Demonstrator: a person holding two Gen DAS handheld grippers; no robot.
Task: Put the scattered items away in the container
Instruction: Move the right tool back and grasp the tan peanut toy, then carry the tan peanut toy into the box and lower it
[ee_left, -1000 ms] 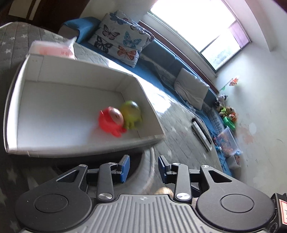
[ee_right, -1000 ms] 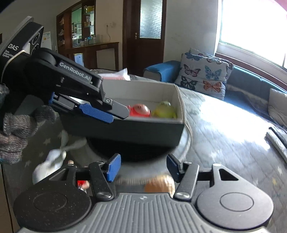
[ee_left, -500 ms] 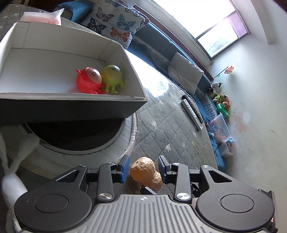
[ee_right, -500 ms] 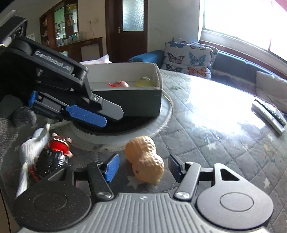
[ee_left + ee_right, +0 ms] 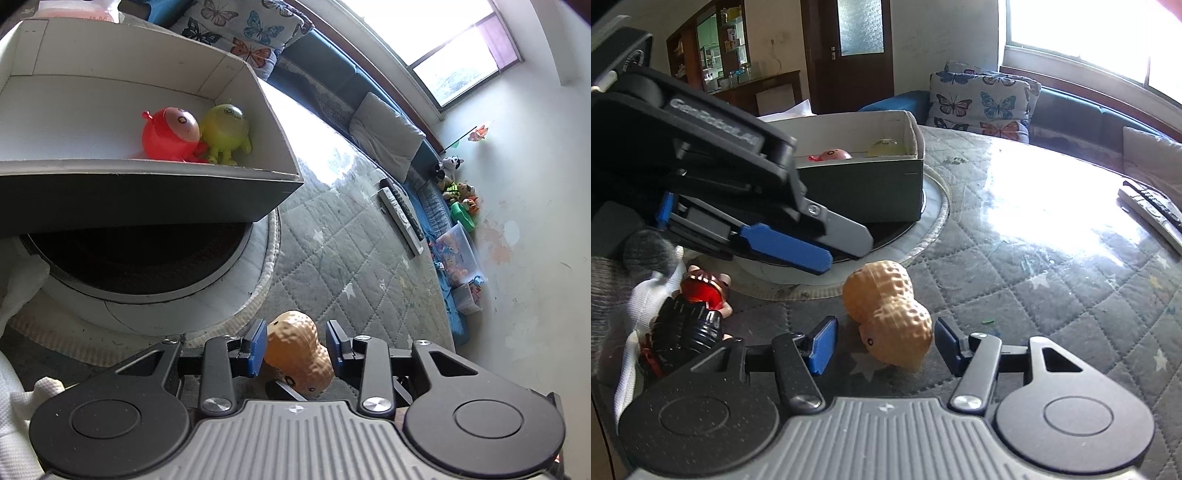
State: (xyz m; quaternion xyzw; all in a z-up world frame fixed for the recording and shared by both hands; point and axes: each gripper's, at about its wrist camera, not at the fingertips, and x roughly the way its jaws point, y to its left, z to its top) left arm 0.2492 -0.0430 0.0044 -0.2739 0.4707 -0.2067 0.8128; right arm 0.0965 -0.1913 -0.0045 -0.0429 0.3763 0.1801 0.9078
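While the peanut toy [image 5: 888, 314] lies on its side on the quilted table cover [image 5: 1052, 266], its long axis runs from the round white stand [image 5: 934, 218] toward the right gripper [image 5: 882, 338], and the end with the small dark eye points at that gripper. The right gripper's jaws are closing with the toy between them; a gap shows on each side, so the blue pads [image 5: 823, 341] do not press on it. In the left wrist view the same toy [image 5: 299, 356] also sits between the open jaws of the left gripper [image 5: 295, 345], just beside the left pad and apart from the right one. In the right wrist view the left gripper [image 5: 783, 247] hangs over the stand's near edge, just above and left of the toy.

The box [image 5: 868, 188] stands on the stand behind the toy, its dark near wall facing the grippers. A red toy [image 5: 170, 133] and a green toy [image 5: 225, 131] sit touching each other in its near right corner; the floor to their left is bare. A red and black figure [image 5: 698, 314] lies close on the left, beside a white cloth [image 5: 639, 306]. To the right the cover is open as far as a remote [image 5: 1152, 210].
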